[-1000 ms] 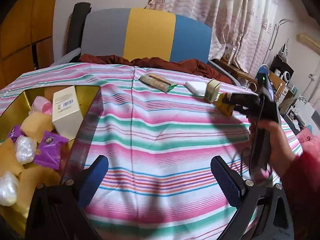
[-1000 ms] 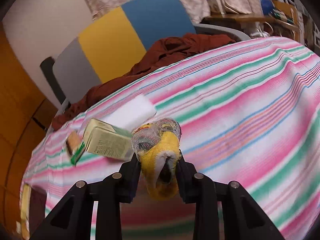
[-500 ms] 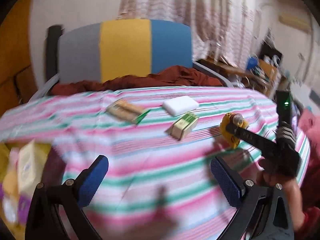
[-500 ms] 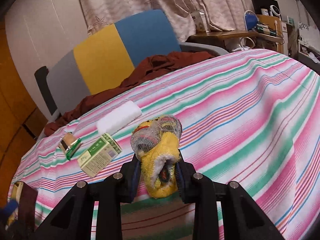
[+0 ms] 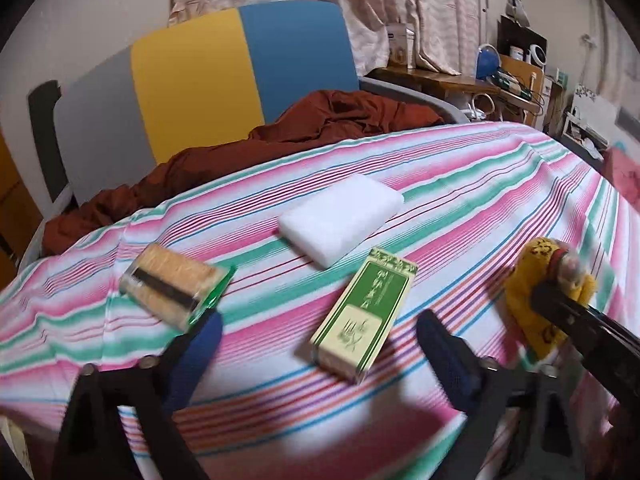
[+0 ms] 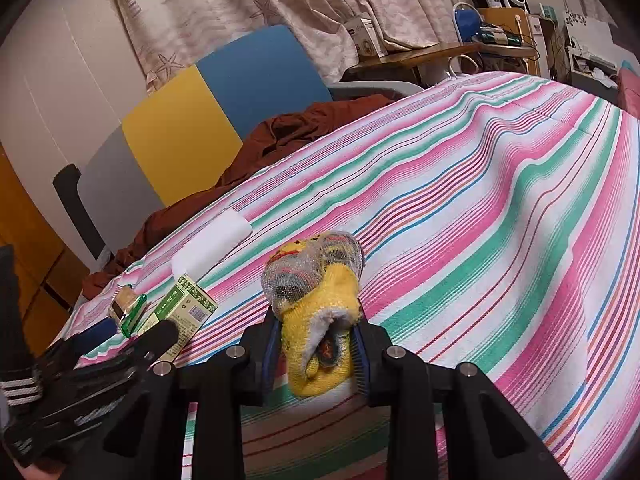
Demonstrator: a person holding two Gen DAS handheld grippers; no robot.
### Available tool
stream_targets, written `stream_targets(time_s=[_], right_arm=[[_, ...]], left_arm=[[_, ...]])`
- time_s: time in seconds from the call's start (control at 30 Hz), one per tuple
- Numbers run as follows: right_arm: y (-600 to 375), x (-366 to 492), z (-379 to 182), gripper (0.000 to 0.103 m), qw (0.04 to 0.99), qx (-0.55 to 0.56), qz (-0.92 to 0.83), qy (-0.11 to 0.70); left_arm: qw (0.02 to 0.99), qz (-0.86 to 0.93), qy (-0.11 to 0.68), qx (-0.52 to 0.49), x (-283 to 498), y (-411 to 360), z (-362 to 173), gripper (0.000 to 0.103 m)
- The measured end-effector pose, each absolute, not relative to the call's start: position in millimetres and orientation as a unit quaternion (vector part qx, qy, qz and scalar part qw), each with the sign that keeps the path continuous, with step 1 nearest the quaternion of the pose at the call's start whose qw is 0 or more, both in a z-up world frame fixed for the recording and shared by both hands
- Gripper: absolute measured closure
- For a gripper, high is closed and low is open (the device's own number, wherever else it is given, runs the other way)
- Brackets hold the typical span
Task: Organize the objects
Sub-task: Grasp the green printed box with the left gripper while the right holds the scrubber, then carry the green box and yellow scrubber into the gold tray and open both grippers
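My left gripper (image 5: pixel 316 344) has swung away from the box of sorted things to the green-and-cream carton (image 5: pixel 362 316) mid-bedspread, jaws closing around it, while my right gripper (image 6: pixel 318 354) stays clamped on the yellow netted sock bundle (image 6: pixel 316 312).

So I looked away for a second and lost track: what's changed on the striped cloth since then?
The left gripper swung away from the gold box of items to the green box, jaws closing around it, not yet touching. The right gripper stays clamped on the yellow toy. White block and clear packet unmoved.
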State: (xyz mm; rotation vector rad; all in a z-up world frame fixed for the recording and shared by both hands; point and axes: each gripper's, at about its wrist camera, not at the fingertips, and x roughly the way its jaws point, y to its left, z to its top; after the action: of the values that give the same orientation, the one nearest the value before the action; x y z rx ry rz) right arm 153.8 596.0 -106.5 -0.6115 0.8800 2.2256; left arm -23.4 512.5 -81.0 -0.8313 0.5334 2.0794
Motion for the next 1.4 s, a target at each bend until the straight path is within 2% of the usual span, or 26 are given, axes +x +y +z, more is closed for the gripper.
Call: stream_targets(time_s=[0.03, 0.13, 0.17, 0.27, 0.3, 0.67, 0.97, 1.23, 1.4], right_arm=[[596.4, 154.3, -107.1, 0.072, 0.329, -0.233, 0.85, 0.339], [595.9, 154.4, -107.6, 0.072, 0.328, -0.233, 0.85, 0.34], [595.9, 154.4, -107.4, 0.072, 0.328, -0.233, 0.85, 0.339], [596.1, 153.8, -107.7, 0.072, 0.329, -0.233, 0.85, 0.339], [595.7, 153.7, -107.6, 0.072, 0.329, -0.234, 0.85, 0.338], [586.7, 146.2, -101.0, 0.072, 0.332, -0.245, 0.86, 0.302], [538.7, 130.6, -80.2, 0.072, 0.29, -0.251, 0.898, 0.215], [497.6, 127.2, -74.1, 0.072, 0.254, -0.253, 0.904, 0.234], [480.6, 123.4, -81.0, 0.072, 0.25, -0.262, 0.902, 0.237]], left_arm=[[0.417, 0.818, 0.214, -0.334, -23.7, 517.0, -83.0, 0.025], [0.443, 0.8, 0.219, -0.34, -21.7, 520.6, -88.7, 0.041], [0.45, 0.796, 0.219, -0.34, -20.2, 520.6, -89.1, 0.052], [0.449, 0.794, 0.223, -0.343, -16.8, 520.1, -92.0, 0.068], [0.45, 0.792, 0.222, -0.349, -16.8, 518.8, -93.8, 0.071], [0.422, 0.822, 0.182, -0.338, -2.0, 466.9, -93.1, 0.072], [0.371, 0.871, 0.12, -0.298, 11.4, 402.1, -77.0, 0.072], [0.373, 0.888, 0.132, -0.232, 49.9, 373.2, -68.1, 0.072], [0.371, 0.896, 0.107, -0.22, 61.0, 348.3, -64.2, 0.072]])
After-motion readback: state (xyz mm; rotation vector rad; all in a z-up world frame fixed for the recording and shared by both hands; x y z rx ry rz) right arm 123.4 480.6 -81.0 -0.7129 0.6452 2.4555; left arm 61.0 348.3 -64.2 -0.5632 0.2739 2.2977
